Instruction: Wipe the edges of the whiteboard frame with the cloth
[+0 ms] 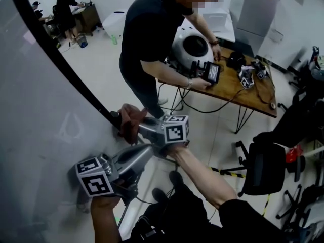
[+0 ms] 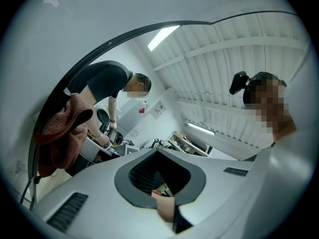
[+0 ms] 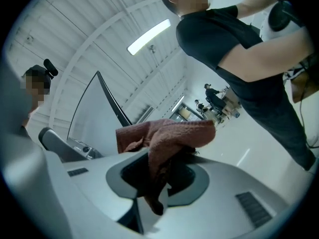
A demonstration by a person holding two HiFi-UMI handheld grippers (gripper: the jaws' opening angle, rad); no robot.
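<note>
The whiteboard (image 1: 45, 135) fills the left of the head view, its black frame edge (image 1: 55, 49) running down to the right. My right gripper (image 1: 132, 127) is shut on a reddish-brown cloth (image 1: 129, 121) and holds it against the lower end of that edge. In the right gripper view the cloth (image 3: 169, 133) bunches out of the gripper (image 3: 159, 178), with the frame (image 3: 112, 101) behind. My left gripper (image 1: 136, 158) sits just below the right one, jaws together and empty. The left gripper view shows the gripper (image 2: 159, 176), the cloth (image 2: 62, 133) and the frame (image 2: 109, 44).
A person in a black shirt (image 1: 152, 39) leans over a wooden table (image 1: 253, 92) with a white round device (image 1: 192, 47) and cables, close behind the board's edge. A black office chair (image 1: 266, 168) stands at the right. Another person (image 1: 65, 9) is far back left.
</note>
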